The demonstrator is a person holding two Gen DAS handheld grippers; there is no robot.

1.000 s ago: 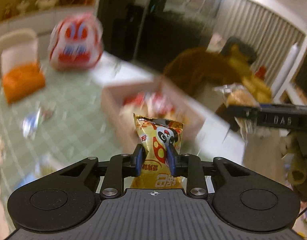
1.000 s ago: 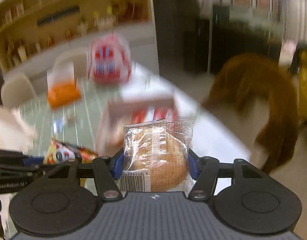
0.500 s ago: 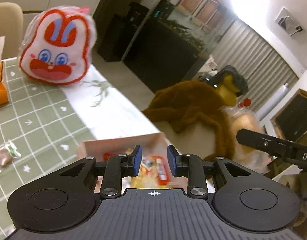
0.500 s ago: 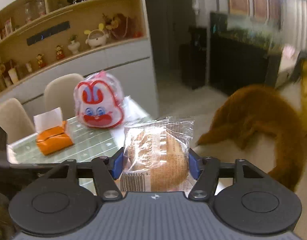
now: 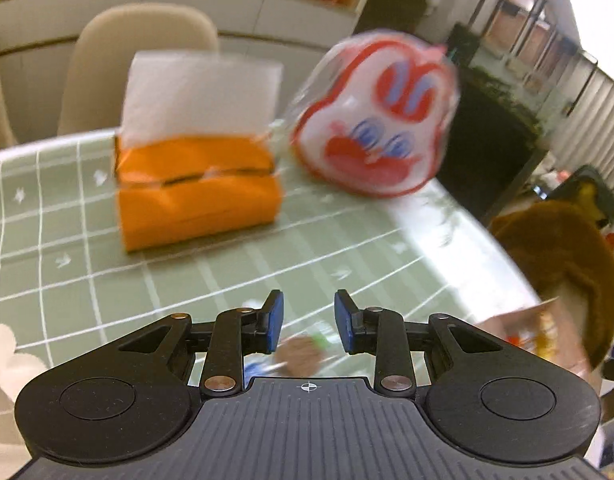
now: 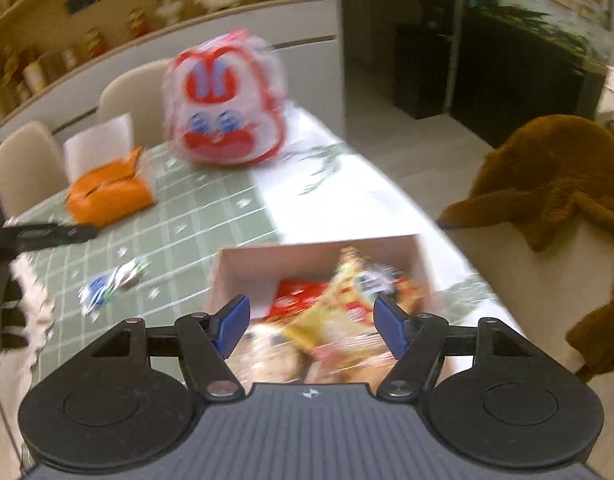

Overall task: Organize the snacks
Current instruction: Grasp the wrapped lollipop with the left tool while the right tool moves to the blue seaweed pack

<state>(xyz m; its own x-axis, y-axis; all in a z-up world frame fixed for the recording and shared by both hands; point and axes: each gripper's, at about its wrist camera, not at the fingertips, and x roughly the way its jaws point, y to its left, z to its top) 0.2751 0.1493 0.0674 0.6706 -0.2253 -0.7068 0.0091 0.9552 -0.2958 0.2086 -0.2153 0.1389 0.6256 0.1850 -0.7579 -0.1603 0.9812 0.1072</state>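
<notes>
My right gripper (image 6: 311, 326) is open and empty above the pink cardboard box (image 6: 243, 266). In the box lie the wrapped bun (image 6: 267, 356), a yellow panda snack bag (image 6: 347, 296) and red packets (image 6: 295, 298). My left gripper (image 5: 308, 322) is open and empty above the green checked tablecloth (image 5: 187, 276). Small loose snack packets (image 5: 299, 354) lie on the cloth just under its fingers; they also show in the right wrist view (image 6: 111, 282). The box corner (image 5: 523, 328) shows at the right of the left wrist view.
An orange tissue box (image 5: 195, 188) and a red-and-white rabbit-face bag (image 5: 379, 120) stand at the far side of the table. Beige chairs (image 5: 143, 56) stand behind it. A brown plush (image 6: 555, 184) drapes over a chair at the right. The left gripper's arm (image 6: 39, 232) shows at left.
My right gripper has opened and let the wrapped bun drop into the box. My left gripper, which released the panda bag earlier, has swung left from the box toward the loose packets.
</notes>
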